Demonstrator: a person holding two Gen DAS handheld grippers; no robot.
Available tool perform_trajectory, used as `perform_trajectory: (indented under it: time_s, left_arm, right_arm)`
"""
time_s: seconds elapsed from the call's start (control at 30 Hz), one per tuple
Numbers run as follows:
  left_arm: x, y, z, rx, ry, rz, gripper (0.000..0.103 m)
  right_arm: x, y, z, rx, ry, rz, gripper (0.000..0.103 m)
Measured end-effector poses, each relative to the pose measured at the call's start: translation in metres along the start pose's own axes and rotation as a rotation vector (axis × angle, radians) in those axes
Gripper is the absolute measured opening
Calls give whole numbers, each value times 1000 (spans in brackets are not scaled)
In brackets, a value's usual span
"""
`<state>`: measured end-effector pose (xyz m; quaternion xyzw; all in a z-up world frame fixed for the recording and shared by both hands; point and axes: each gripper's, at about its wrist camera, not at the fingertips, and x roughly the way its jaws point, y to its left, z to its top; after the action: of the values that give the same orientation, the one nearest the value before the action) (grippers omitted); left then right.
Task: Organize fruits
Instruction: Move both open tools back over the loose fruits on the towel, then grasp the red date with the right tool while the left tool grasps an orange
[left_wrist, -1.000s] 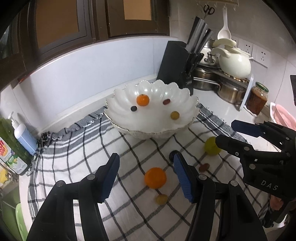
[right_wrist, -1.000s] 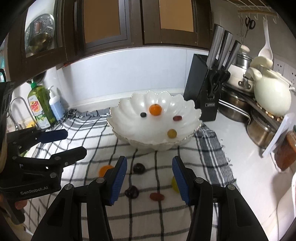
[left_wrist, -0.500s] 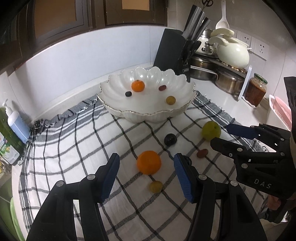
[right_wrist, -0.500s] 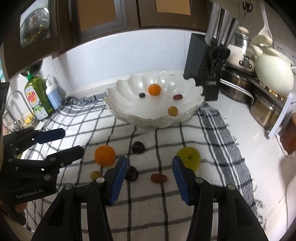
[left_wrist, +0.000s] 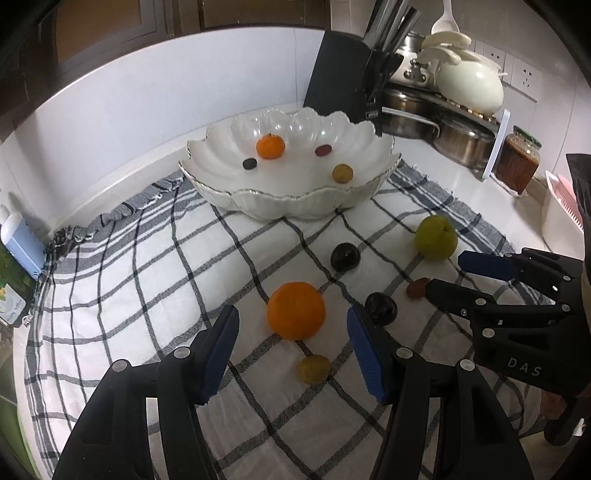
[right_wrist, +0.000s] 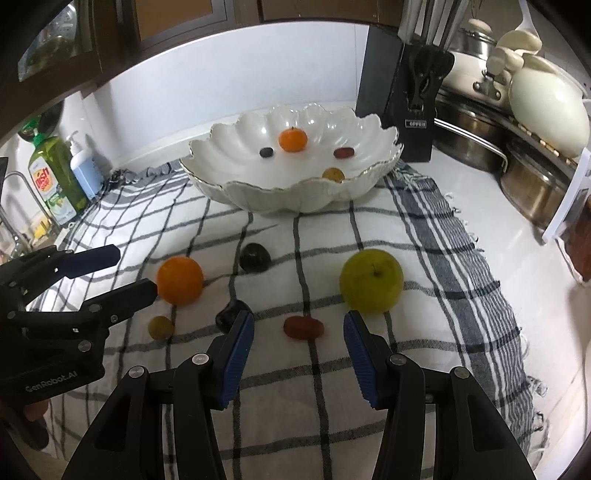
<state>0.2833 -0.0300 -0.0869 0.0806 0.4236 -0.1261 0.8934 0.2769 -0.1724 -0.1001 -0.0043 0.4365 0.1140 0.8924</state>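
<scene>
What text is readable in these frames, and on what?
"DAS": right tongs body.
"GenRobot.AI": left tongs body.
"OPPEIN": knife block label.
"Dish Soap": green bottle; its smaller print is too blurred to read.
Blue pump bottle, jar: no legible text.

A glossy white ceramic bowl (left_wrist: 291, 199) with a thin gilt rim sat on a woven checked cloth (left_wrist: 147, 288), soft and matt, its fringed edge rumpled behind the bowl. Beside the bowl, a matt black knife block (right_wrist: 399, 99) stood ahead of polished steel pots (right_wrist: 535, 181) and a glazed cream pot (right_wrist: 550, 110). On the cloth before the bowl, an orange (left_wrist: 295, 315) showed dimpled skin, a green fruit (right_wrist: 371, 280) a smooth sheen. Both grippers were matt black plastic with ribbed blue pads (right_wrist: 360, 350).
</scene>
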Motion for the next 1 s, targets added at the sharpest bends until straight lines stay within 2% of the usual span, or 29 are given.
perform_trajectory:
  time_s: [0.6,0.67,1.0]
  left_arm:
    - [39,2,1,2,70,-23,60]
    - [41,2,1,4,73,-24,60]
    - [51,2,0,4,98,-23,55]
  right_arm:
    - [29,-3,-1,2,58,-5,50]
    - [31,-4,0,1,62,-6,45]
    - [38,-2,-1,-5,76,1,35]
